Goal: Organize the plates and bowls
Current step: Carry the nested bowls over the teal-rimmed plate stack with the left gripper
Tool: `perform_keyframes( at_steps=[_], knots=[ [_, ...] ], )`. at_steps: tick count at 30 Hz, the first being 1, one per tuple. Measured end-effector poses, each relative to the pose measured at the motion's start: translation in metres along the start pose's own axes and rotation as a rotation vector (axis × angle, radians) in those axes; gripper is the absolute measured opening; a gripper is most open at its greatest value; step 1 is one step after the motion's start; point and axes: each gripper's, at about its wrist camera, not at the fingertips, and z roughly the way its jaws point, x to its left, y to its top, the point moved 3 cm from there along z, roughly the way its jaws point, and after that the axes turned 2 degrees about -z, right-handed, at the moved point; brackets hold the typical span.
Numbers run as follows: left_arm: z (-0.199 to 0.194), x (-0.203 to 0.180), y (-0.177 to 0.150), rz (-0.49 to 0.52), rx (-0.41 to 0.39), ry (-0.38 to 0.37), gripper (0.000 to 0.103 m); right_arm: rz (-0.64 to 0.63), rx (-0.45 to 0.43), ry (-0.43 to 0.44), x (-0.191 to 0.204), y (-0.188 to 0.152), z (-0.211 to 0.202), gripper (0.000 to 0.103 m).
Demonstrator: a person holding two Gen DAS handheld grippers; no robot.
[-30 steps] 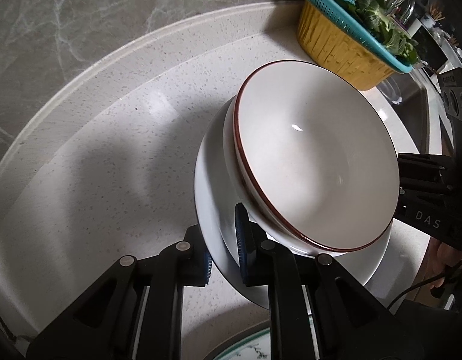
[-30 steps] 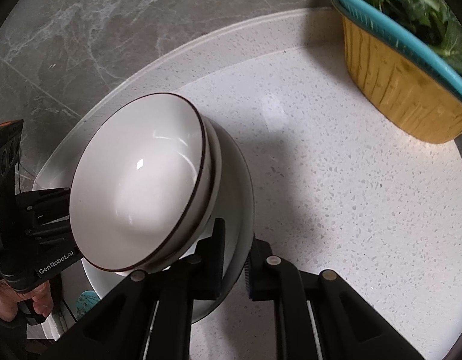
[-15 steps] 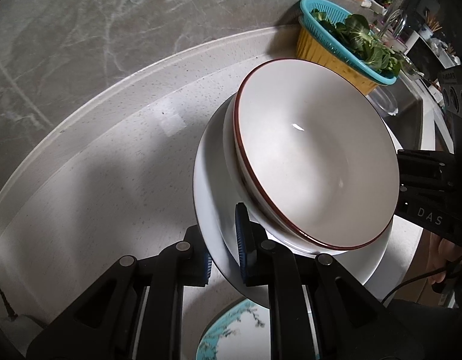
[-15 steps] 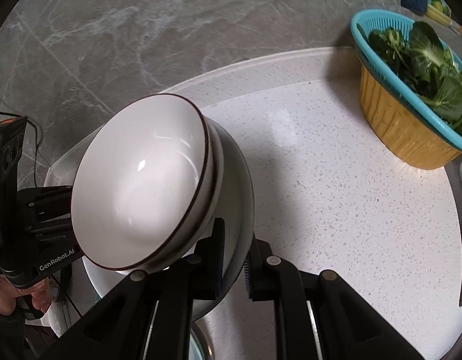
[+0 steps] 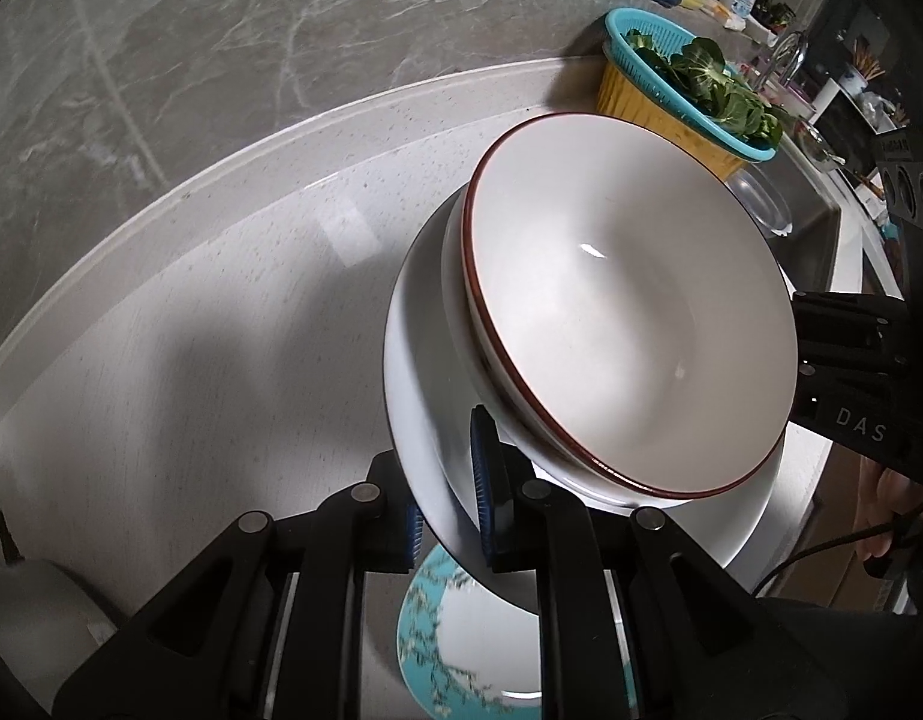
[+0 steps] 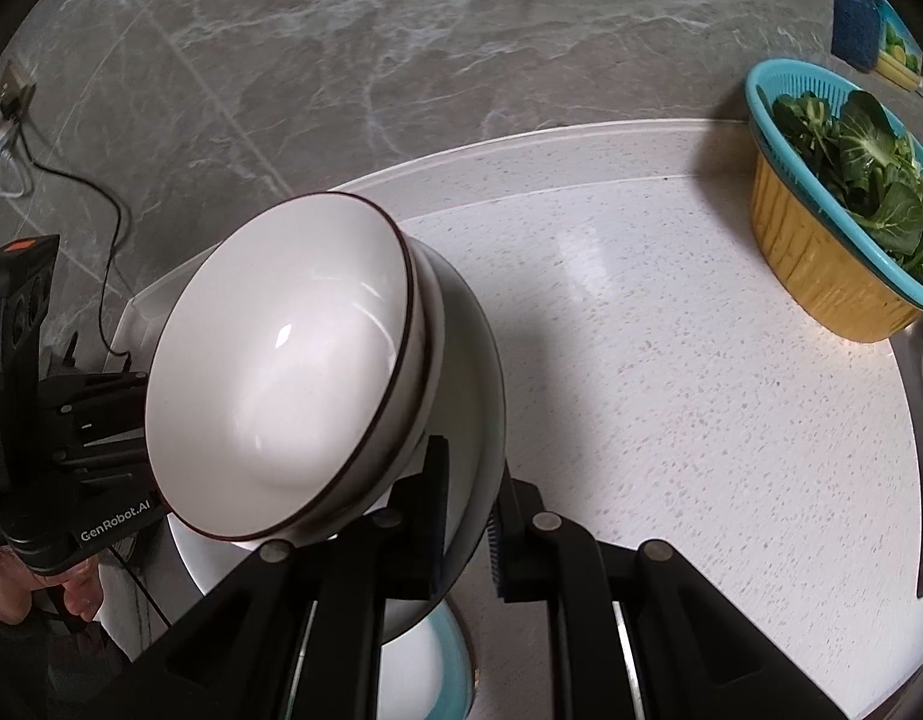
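Bowls (image 5: 629, 306) with a dark red rim sit nested on a white plate (image 5: 419, 372), and I have the whole stack held above the speckled white table (image 5: 221, 324), pinched from two opposite sides. My left gripper (image 5: 446, 498) is clenched on the near edge of the plate, one blue-padded finger under it and the other on top, just beside the lower bowl's foot. My right gripper (image 6: 464, 516) is clamped on the opposite edge of the same plate (image 6: 479, 360), its fingers on either face of the rim, with the bowls (image 6: 281, 372) to its left in that view. Each camera shows the other gripper's black body beyond the stack. Below the stack, near my left gripper, lies a second plate with a turquoise blossom border (image 5: 425, 630); from the right wrist I see only a turquoise edge of it (image 6: 449, 660). At the far right of the table stands a yellow basket with a turquoise strainer of leafy greens (image 6: 845, 204), well apart from the stack. Behind it is a grey marbled wall (image 5: 281, 30).
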Motion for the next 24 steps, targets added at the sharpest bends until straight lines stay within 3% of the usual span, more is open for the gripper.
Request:
perform_keyframes(
  at_steps=[14, 24],
  knots=[
    [-0.026, 0.004, -0.064, -0.032, -0.014, -0.012, 0.012, -0.033, 0.007, 0.003, 0.038, -0.038, -0.015, 0.013],
    [-0.012, -0.005, -0.115, -0.058, 0.019, -0.025, 0.012, -0.024, 0.043, -0.001, 0.046, -0.081, -0.008, 0.013]
  ],
)
